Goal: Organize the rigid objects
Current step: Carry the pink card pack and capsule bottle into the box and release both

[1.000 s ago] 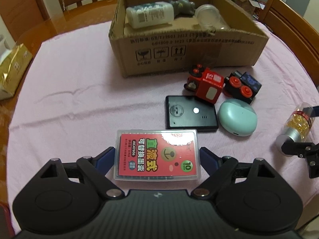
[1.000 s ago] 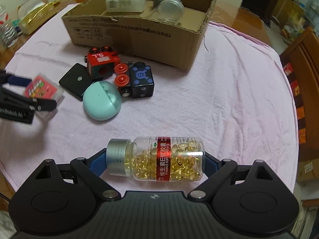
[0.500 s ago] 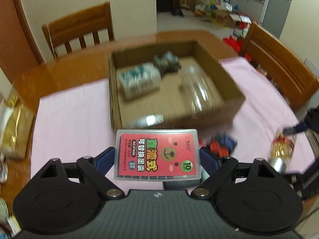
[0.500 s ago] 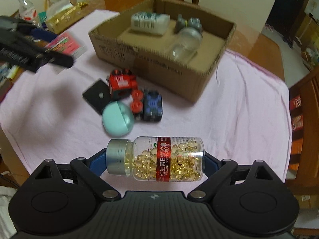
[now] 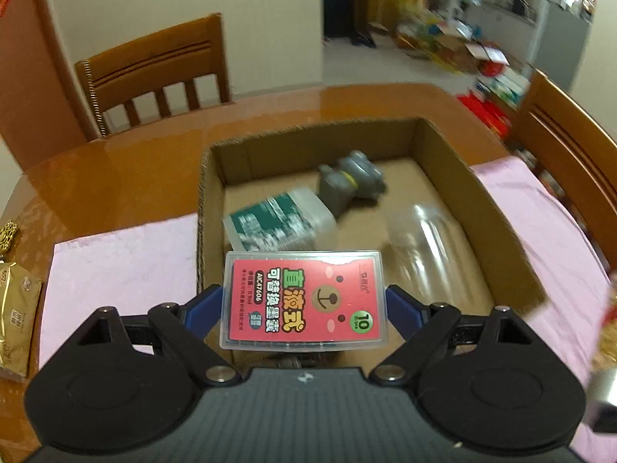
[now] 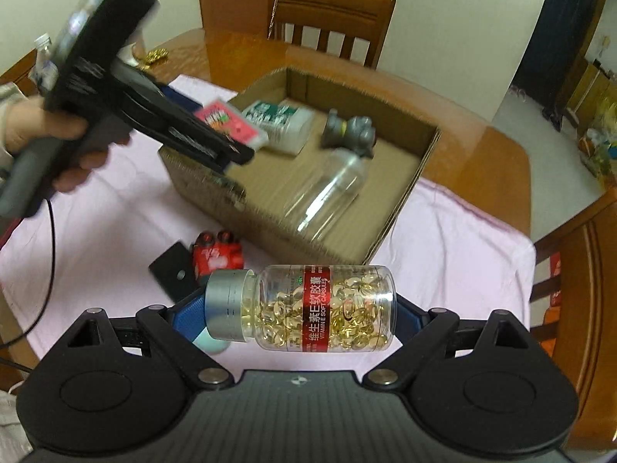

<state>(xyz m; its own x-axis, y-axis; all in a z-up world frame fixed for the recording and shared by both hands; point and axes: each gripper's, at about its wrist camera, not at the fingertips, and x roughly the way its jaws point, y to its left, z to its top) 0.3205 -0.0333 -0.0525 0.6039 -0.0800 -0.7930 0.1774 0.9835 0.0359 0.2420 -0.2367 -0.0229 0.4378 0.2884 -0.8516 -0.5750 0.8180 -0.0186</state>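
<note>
Left wrist view: my left tongs (image 5: 304, 303) pinch the flat clear plastic case w/ red bear label (image 5: 303, 301) by its short sides, held over the near wall of the open brown cardboard box (image 5: 497, 212), which holds a white green-label bottle (image 5: 279, 222), a grey toy figure (image 5: 353, 185) & an empty clear jar (image 5: 432, 249). Right wrist view: my right tongs (image 6: 300, 310) clamp the clear bottle of yellow softgels w/ silver cap (image 6: 304, 308) end to end, above the pink-clothed counter (image 6: 462, 247) just short of the box, w/ a red toy train block (image 6: 218, 256) & a flat black square device (image 6: 173, 274) lying below.
</note>
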